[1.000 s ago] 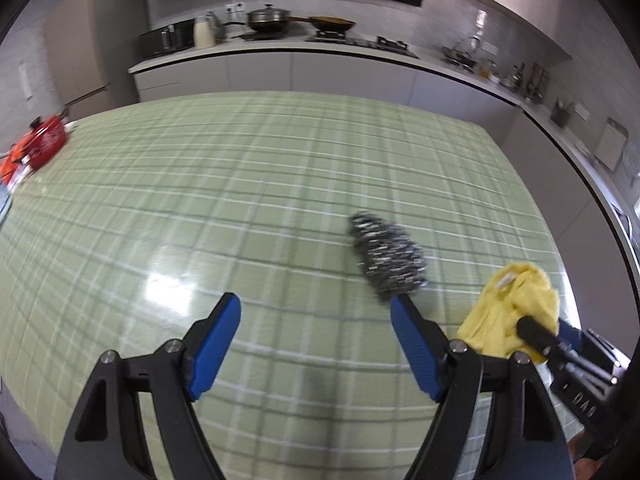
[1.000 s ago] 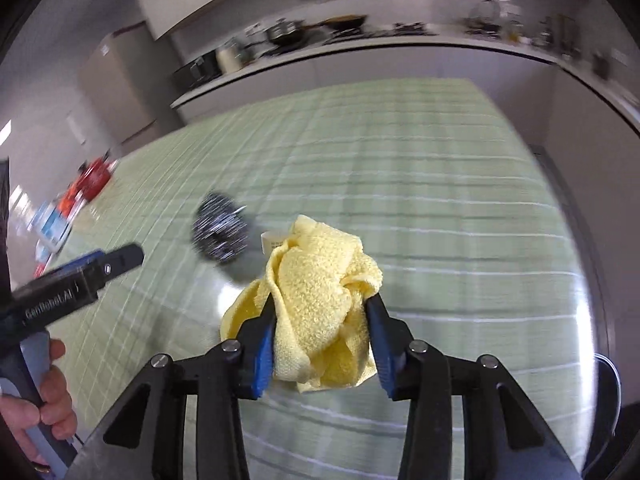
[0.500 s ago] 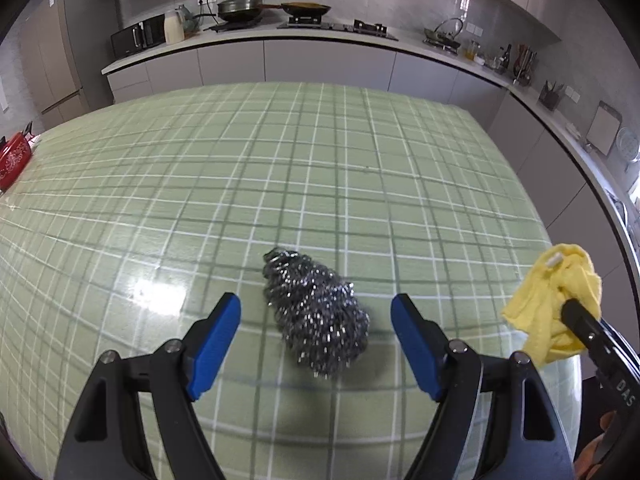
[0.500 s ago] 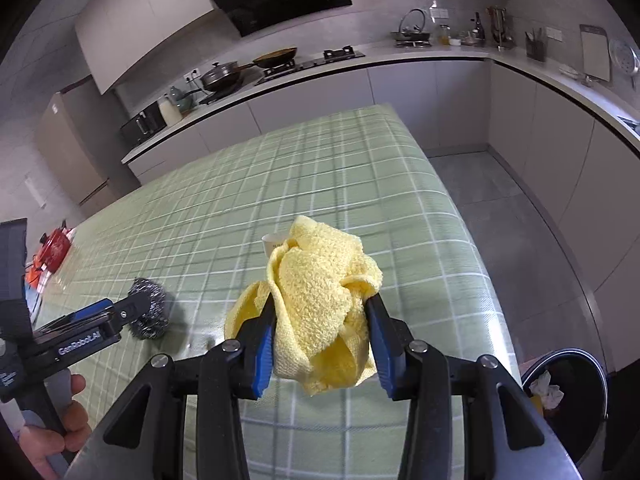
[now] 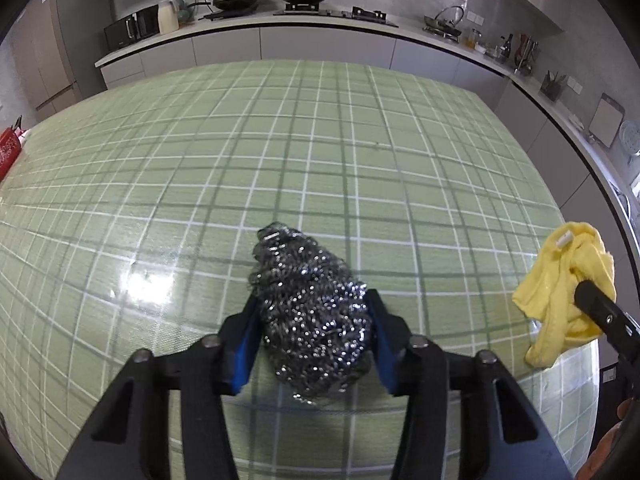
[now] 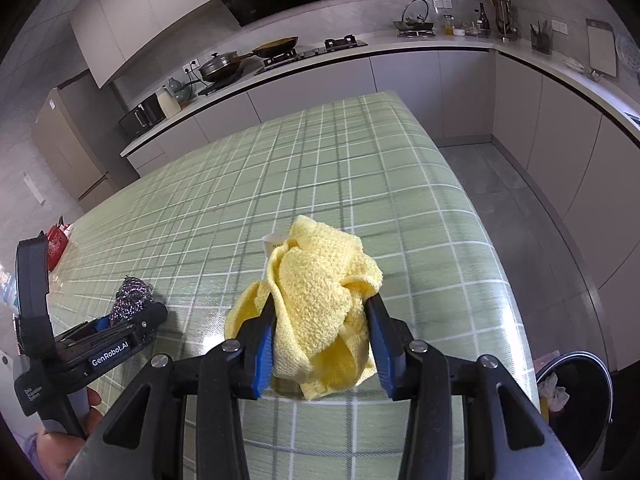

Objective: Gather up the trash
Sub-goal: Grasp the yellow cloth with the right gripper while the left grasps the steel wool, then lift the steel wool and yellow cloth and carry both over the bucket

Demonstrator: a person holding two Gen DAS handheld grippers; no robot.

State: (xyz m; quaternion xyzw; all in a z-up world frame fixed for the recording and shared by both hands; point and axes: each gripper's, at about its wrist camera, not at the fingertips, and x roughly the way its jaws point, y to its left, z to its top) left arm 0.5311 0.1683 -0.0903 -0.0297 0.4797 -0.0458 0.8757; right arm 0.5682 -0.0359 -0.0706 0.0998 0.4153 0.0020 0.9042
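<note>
Fingers [image 5: 244, 340] of the left gripper [image 5: 310, 336] clamp the steel scourer [image 5: 310, 316] on the surface [image 5: 280, 152]; right gripper [image 6: 322, 344] pinches the yellow cloth [image 6: 320, 300] beside it.

One legible marking is noted: "GenRobot.AI", printed in white on the black body of the left gripper [image 6: 120, 322], beside the steel scourer [image 6: 132, 298]. A second white label lower on that body is too small to be read.
</note>
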